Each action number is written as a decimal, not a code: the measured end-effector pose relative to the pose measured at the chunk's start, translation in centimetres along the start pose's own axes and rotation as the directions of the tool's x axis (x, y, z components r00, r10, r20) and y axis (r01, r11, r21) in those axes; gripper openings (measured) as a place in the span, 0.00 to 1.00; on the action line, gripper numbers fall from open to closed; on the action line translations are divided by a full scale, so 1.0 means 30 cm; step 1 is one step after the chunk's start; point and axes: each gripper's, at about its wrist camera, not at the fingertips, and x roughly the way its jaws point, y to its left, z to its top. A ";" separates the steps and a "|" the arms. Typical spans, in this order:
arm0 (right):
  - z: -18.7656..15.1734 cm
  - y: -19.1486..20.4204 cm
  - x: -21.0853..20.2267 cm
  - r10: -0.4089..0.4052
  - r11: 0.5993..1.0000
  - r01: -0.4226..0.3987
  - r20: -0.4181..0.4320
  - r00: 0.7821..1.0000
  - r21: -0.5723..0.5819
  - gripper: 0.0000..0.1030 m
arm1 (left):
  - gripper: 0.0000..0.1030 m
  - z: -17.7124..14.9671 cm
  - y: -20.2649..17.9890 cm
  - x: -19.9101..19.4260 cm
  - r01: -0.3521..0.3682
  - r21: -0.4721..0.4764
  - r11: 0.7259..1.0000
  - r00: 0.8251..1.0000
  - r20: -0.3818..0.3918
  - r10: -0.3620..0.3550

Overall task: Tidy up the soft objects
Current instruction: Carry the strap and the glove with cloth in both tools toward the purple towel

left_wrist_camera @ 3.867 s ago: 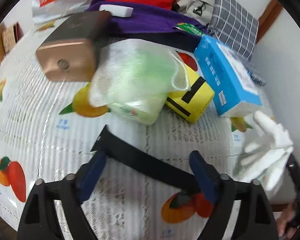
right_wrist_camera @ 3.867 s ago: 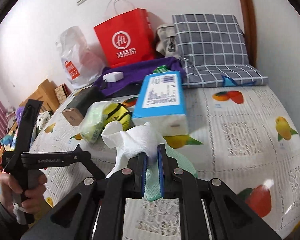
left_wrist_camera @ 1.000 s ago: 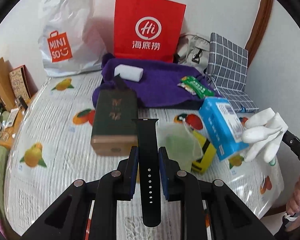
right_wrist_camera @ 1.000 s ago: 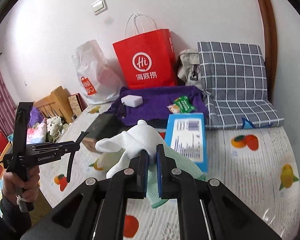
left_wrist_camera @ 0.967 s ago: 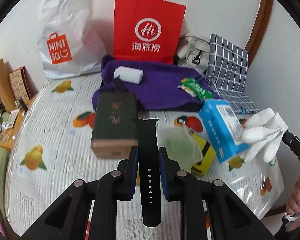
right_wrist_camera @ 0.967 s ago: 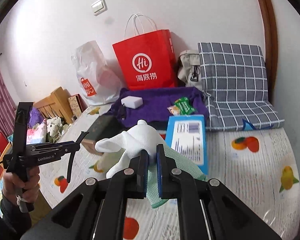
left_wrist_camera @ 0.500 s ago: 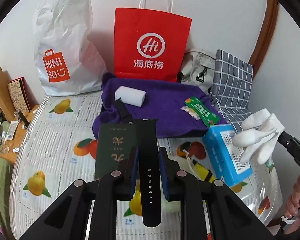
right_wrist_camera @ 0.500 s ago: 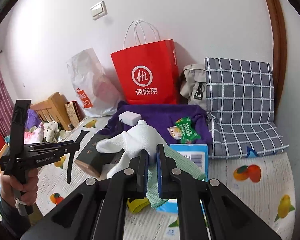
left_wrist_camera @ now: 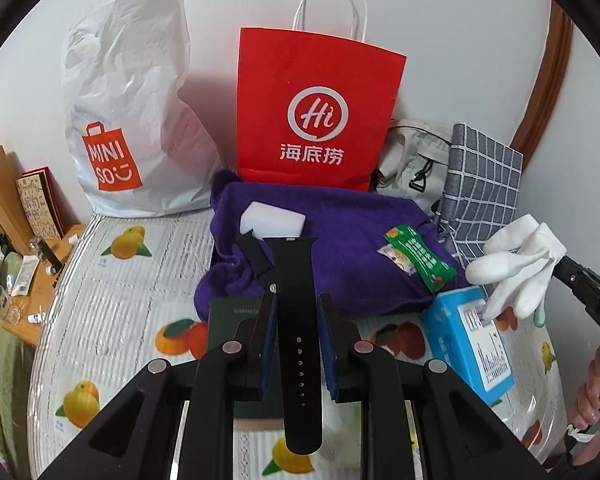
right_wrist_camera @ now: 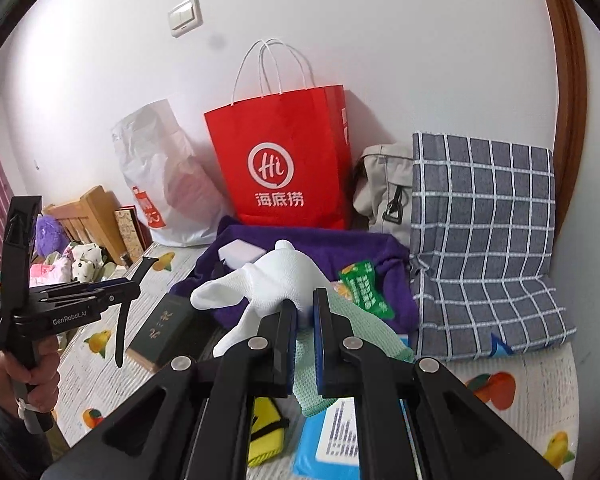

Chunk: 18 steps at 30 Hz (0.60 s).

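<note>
My left gripper [left_wrist_camera: 298,312] is shut on a black watch strap [left_wrist_camera: 296,320] that runs lengthwise between its pads, held above the table. My right gripper [right_wrist_camera: 304,312] is shut on a white glove [right_wrist_camera: 268,280] with a green cuff [right_wrist_camera: 340,344]; the same glove [left_wrist_camera: 516,260] shows at the right of the left wrist view. Ahead lies a purple towel [left_wrist_camera: 340,232] with a white sponge [left_wrist_camera: 272,220] and a green packet [left_wrist_camera: 420,258] on it. The left gripper [right_wrist_camera: 132,280] with its hanging strap appears at the left of the right wrist view.
A red paper bag [left_wrist_camera: 316,108] and a white plastic bag [left_wrist_camera: 128,120] stand against the wall. A grey checked cushion [right_wrist_camera: 484,248] and beige bag [right_wrist_camera: 384,184] are at the right. On the fruit-print tablecloth [left_wrist_camera: 112,296] lie a dark green box [right_wrist_camera: 160,328], blue tissue box [left_wrist_camera: 472,340] and yellow pouch [right_wrist_camera: 264,428].
Both grippers have moved forward toward the purple towel and the bags, which now look larger and nearer. The strap and the glove stay held as before.
</note>
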 end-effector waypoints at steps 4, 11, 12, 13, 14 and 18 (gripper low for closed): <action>0.042 -0.012 0.044 -0.008 1.000 0.008 -0.007 1.000 0.001 0.07 | 0.19 0.036 0.019 0.035 -0.002 -0.012 1.000 1.000 0.002 0.002; 0.115 -0.019 0.142 0.006 1.000 -0.006 -0.020 1.000 -0.001 0.07 | 0.19 0.109 0.046 0.101 -0.004 -0.033 0.999 1.000 0.008 0.004; 0.129 -0.019 0.159 0.004 1.000 -0.004 -0.018 1.000 -0.005 0.07 | 0.19 0.116 0.046 0.109 -0.005 -0.033 0.999 1.000 0.008 0.005; 0.140 -0.019 0.172 0.003 1.000 -0.003 -0.016 1.000 -0.010 0.07 | 0.19 0.129 0.046 0.123 -0.007 -0.033 0.999 1.000 0.008 0.008; 0.150 -0.019 0.185 0.002 1.000 -0.003 -0.016 1.000 -0.012 0.07 | 0.19 0.135 0.046 0.131 -0.008 -0.032 0.999 1.000 0.007 0.009; 0.183 -0.019 0.247 0.006 1.000 -0.007 -0.027 1.000 -0.029 0.07 | 0.19 0.167 0.048 0.178 -0.010 -0.033 0.999 1.000 0.002 0.010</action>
